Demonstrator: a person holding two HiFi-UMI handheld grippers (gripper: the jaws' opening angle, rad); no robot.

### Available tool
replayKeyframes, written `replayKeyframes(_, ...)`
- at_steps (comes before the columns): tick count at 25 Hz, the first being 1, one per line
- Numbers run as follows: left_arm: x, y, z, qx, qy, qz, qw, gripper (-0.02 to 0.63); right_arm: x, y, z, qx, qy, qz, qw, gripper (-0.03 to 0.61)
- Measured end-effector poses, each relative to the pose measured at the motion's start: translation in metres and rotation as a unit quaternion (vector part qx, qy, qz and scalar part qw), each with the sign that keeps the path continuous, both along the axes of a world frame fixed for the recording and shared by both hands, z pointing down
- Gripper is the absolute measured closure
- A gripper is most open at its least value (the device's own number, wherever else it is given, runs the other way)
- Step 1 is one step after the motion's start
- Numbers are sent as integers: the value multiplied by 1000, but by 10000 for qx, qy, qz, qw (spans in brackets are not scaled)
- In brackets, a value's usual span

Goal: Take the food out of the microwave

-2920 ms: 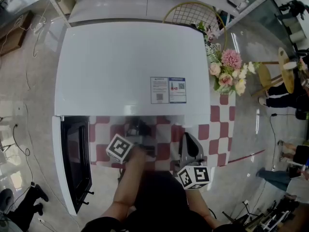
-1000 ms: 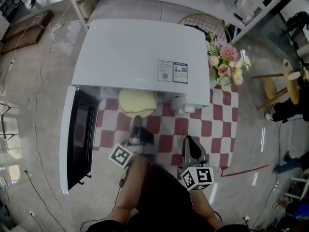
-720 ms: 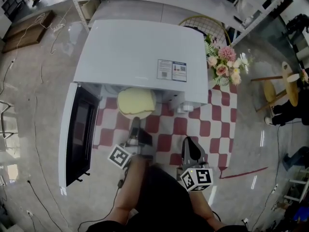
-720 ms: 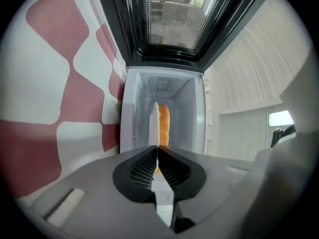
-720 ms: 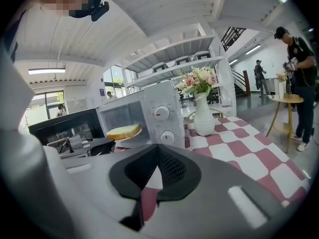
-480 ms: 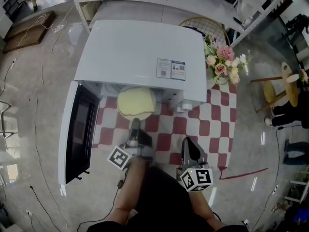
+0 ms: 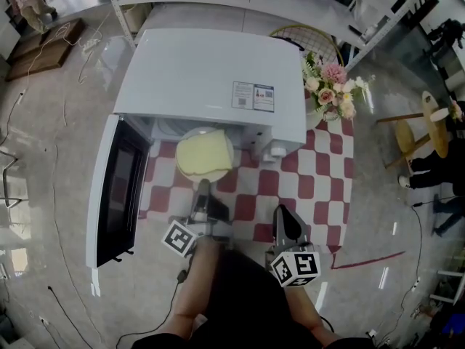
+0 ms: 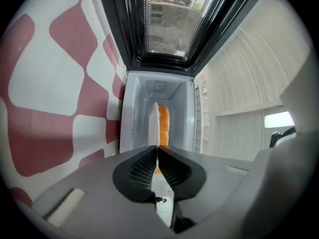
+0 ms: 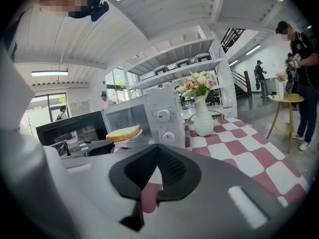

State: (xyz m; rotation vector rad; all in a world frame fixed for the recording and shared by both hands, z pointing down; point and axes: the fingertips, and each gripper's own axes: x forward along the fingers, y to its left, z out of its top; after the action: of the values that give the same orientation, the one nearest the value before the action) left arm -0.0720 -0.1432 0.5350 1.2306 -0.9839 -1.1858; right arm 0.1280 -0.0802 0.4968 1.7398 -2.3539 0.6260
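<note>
Bread [image 7: 205,155] on plate [image 8: 153,123] at microwave [image 7: 211,71] mouth, straight ahead of your left hand-held gripper [image 7: 202,189], pinching plate rim. Your right hand-held gripper [image 7: 282,217]: pressed together, empty, farther off.

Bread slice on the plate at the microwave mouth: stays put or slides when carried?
Probably slides if tilted: the bread slice lies loose on the plate, with no raised edge visible to hold it. The plate looks stiff, but the left tool pinches only its near rim, so it may droop or pivot. The slice looks thick, soft and light.
</note>
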Motion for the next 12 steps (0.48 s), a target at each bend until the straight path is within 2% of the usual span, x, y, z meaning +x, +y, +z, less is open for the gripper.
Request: replayKeyframes(12,12,33,-4,54,-25,150,9999,592,9,33,-5,94,-21,60,9999,578)
